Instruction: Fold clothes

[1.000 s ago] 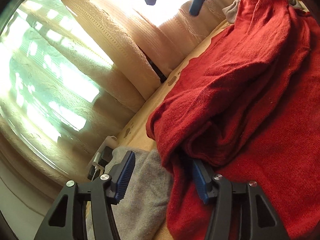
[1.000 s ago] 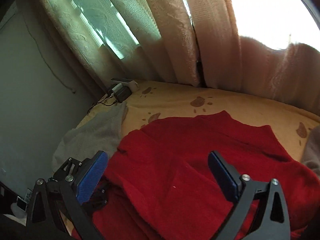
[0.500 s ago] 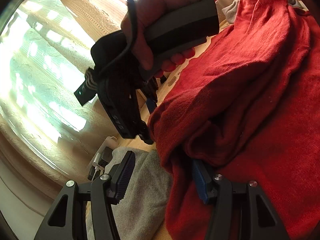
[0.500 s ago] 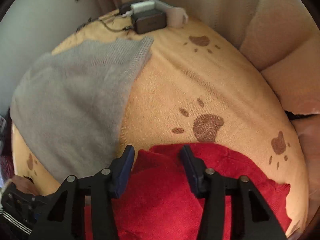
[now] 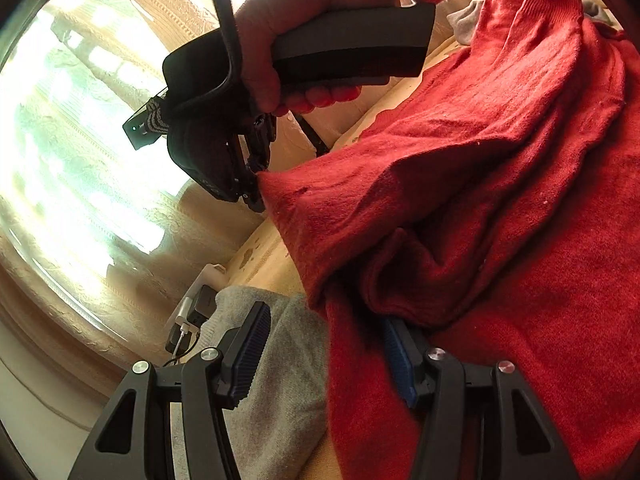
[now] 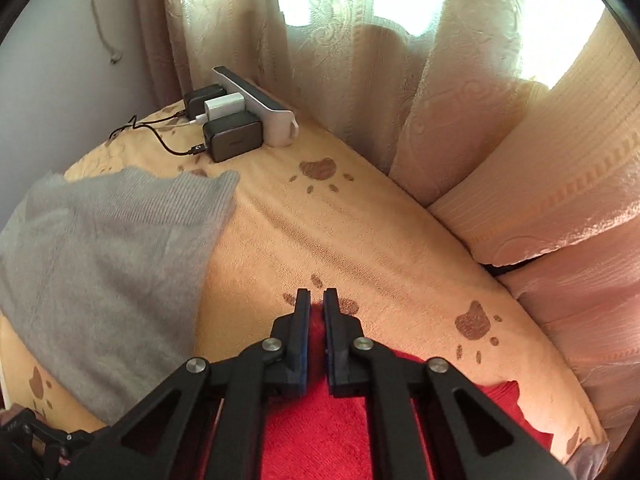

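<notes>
No text, label, brand, number or sign can be read in either view; the black casing of the right hand-held gripper (image 5: 254, 184) carries some pale raised lettering in the left wrist view, too dark and skewed to make out; the dark charger (image 6: 232, 140) on the bed shows a faint mark on its face, too small to tell.
</notes>
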